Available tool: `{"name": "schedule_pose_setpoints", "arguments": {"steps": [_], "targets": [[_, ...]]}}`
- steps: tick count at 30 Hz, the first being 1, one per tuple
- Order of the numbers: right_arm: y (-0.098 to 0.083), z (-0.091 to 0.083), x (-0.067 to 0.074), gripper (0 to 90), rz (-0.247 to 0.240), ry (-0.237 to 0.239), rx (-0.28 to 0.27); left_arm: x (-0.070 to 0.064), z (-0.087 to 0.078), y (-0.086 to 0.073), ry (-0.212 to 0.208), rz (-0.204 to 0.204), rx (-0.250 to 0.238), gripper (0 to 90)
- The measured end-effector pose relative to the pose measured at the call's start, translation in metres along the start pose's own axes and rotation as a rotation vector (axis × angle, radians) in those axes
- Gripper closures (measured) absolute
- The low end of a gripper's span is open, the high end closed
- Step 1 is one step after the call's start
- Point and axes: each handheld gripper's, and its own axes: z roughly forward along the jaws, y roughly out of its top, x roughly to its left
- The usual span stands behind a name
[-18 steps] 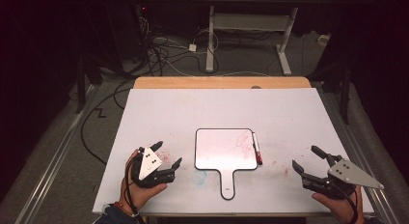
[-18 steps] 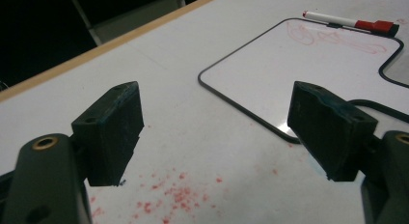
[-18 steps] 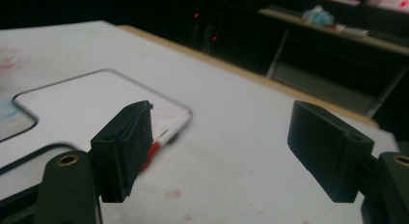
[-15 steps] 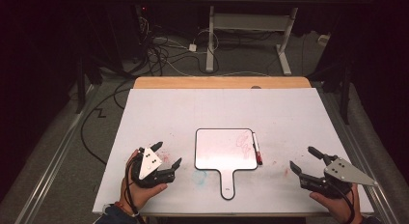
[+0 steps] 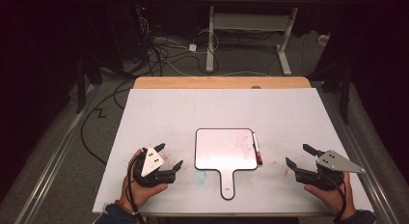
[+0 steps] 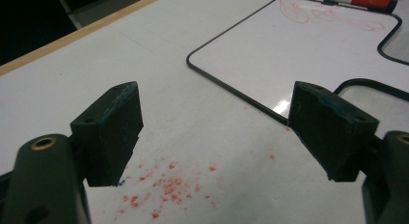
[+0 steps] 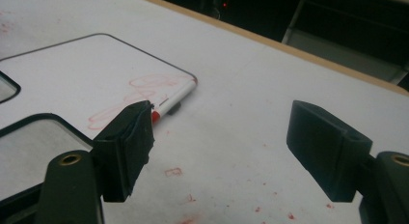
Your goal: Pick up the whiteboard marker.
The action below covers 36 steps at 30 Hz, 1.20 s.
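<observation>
A small white board (image 5: 224,149) with a black rim and a handle lies flat at the middle of the table, faint red scribbles on its right part. A red-capped marker (image 5: 256,147) lies along its right edge. My left gripper (image 5: 170,155) rests low to the left of the board, open and empty; in the left gripper view its pads (image 6: 108,132) frame bare table with the board (image 6: 299,50) ahead. My right gripper (image 5: 297,155) is to the right of the board, open and empty, and its own view shows the marker (image 7: 173,101) past the left pad.
A white sheet (image 5: 193,113) covers the table, with a wooden strip (image 5: 222,82) at the far edge. Red ink specks (image 6: 164,188) dot the sheet near both grippers, and a faint blue smear (image 5: 200,175) lies by the board's handle. Cables and a desk frame lie beyond the table.
The right gripper has drifted a little to the left, toward the board. The left gripper, the board and the marker have stayed put.
</observation>
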Motion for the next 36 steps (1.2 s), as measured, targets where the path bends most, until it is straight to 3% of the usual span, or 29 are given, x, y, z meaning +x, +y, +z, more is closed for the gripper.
{"name": "schedule_pose_setpoints", "arguments": {"steps": [8, 9, 10, 12, 15, 17, 19, 20, 24, 25, 28, 33, 34, 36], "targets": [[0.008, 0.02, -0.007, 30.4, 0.036, 0.077, 0.083, 0.003, 0.004, -0.008, 0.02, 0.01, 0.049, 18.5], [0.01, 0.023, -0.007, 31.1, 0.051, 0.086, 0.104, 0.003, 0.003, -0.008, 0.018, 0.013, 0.049, 18.5], [0.016, 0.028, -0.009, 33.0, 0.096, 0.117, 0.121, 0.002, 0.003, -0.008, 0.016, 0.015, 0.05, 18.5], [0.019, 0.031, -0.01, 33.0, 0.109, 0.127, 0.143, 0.001, 0.002, -0.008, 0.008, 0.017, 0.048, 18.5], [0.031, 0.051, -0.011, 35.0, 0.146, 0.161, 0.214, 0.0, 0.004, -0.008, 0.003, 0.023, 0.052, 18.5], [0.034, 0.057, -0.011, 35.8, 0.164, 0.186, 0.215, 0.0, 0.005, -0.007, 0.001, 0.023, 0.05, 18.5], [0.039, 0.077, -0.014, 37.8, 0.202, 0.223, 0.268, 0.0, 0.005, -0.008, 0.0, 0.03, 0.053, 18.5], [0.039, 0.077, -0.014, 37.8, 0.202, 0.223, 0.268, 0.0, 0.005, -0.009, 0.001, 0.034, 0.058, 18.5], [0.048, 0.109, -0.018, 46.3, 0.247, 0.282, 0.324, -0.001, 0.002, -0.011, 0.006, 0.049, 0.067, 18.6], [0.048, 0.109, -0.018, 46.3, 0.247, 0.282, 0.324, -0.001, 0.003, -0.011, 0.009, 0.048, 0.066, 18.6], [0.05, 0.132, -0.01, 51.0, 0.222, 0.286, 0.378, 0.0, 0.004, -0.013, 0.017, 0.053, 0.078, 18.5], [0.043, 0.148, -0.011, 54.6, 0.265, 0.275, 0.425, 0.0, 0.002, -0.014, 0.019, 0.056, 0.086, 18.5], [0.04, 0.153, -0.013, 59.6, 0.291, 0.283, 0.43, 0.0, 0.002, -0.014, 0.02, 0.058, 0.089, 18.6], [0.039, 0.155, -0.012, 61.3, 0.3, 0.288, 0.435, 0.0, 0.002, -0.015, 0.03, 0.056, 0.094, 18.5]]}}
